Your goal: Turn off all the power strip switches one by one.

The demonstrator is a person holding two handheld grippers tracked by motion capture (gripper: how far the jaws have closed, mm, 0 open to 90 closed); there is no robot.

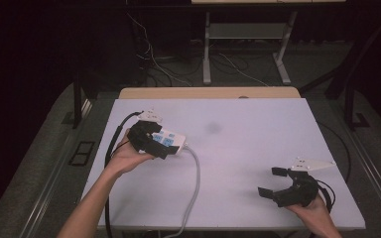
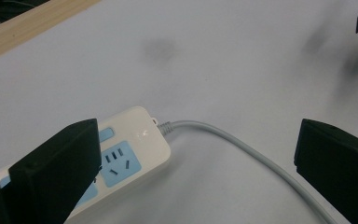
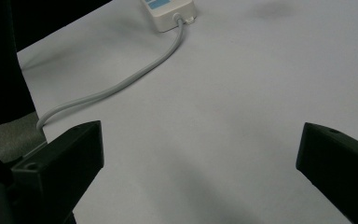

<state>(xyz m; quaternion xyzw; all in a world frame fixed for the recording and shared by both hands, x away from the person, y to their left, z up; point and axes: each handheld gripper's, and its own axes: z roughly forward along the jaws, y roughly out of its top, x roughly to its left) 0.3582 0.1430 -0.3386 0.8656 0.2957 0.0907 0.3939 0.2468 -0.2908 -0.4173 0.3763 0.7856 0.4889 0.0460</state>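
In the high view, a white power strip (image 1: 170,140) with pale blue socket faces lies on the left part of the white worktop (image 1: 258,148), roughly midway between near and far edges. The left gripper (image 1: 155,145) sits right over the strip's left end, its body covering part of it, as if lining up for a grasp across the strip's width. A grey cable (image 1: 194,183) leaves the strip's right end and curves toward the near edge, where it drops off the worktop. The right gripper (image 1: 273,181) waits well apart near the right near corner, its fingers spread wide over bare surface, probably kept clear until needed.

In the left gripper view, the fingers stand wide apart and hold nothing. The left finger (image 2: 58,170) overlaps the power strip (image 2: 130,149), while the right finger (image 2: 338,168) is out beyond the cable (image 2: 242,147). The strip therefore lies off-centre in the gap, so the grip likely needs shifting before any closing.

In the right gripper view, the fingers (image 3: 60,165) are also wide and empty. Far ahead, the cable end of the power strip (image 3: 170,11) shows at the top, with the cable (image 3: 121,84) trailing toward the worktop's edge.
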